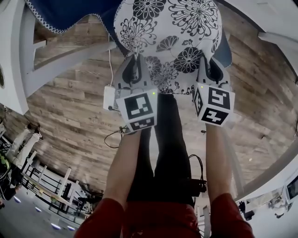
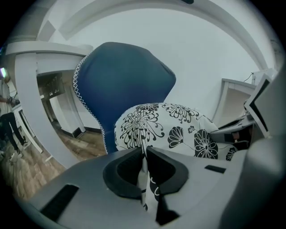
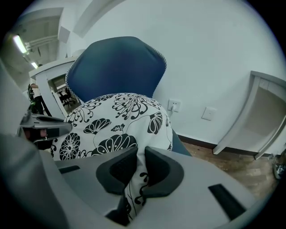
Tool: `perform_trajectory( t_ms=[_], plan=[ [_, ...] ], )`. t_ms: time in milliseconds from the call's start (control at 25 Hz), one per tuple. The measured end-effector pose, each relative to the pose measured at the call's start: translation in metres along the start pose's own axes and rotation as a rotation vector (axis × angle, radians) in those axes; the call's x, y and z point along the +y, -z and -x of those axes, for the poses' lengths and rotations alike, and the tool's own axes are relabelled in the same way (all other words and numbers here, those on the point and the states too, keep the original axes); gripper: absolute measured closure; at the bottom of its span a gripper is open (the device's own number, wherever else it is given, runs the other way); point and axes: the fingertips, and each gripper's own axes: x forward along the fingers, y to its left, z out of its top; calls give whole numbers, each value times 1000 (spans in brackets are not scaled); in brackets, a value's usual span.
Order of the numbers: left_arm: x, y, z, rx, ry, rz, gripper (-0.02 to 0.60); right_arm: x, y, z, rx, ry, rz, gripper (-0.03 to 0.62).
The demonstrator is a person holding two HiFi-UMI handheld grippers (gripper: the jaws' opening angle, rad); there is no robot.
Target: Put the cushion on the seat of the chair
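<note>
A white cushion with black flower print (image 1: 167,32) hangs between my two grippers above the blue chair (image 1: 70,14). My left gripper (image 1: 136,73) is shut on the cushion's near edge, with the fabric (image 2: 144,172) pinched between its jaws. My right gripper (image 1: 210,72) is shut on the same edge further right, cloth (image 3: 137,176) caught between its jaws. In both gripper views the cushion (image 2: 165,127) (image 3: 114,125) stands in front of the blue chair back (image 2: 125,80) (image 3: 116,67). The chair's seat is mostly hidden under the cushion.
White desk frames stand at the left (image 1: 18,56) and right (image 1: 279,42) of the chair. A white power strip (image 1: 109,97) with cables lies on the wooden floor (image 1: 70,121). The person's legs (image 1: 167,153) are just behind the grippers. A white wall (image 3: 214,58) is behind the chair.
</note>
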Motion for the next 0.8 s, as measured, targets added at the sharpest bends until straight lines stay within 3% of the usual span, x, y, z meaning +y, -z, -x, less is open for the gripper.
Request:
perform_trajectory(
  t_ms=[800],
  plan=[
    [-6,13,-17,75,-32,-11,538,-2,-1,-8,46,28,101,545]
  ],
)
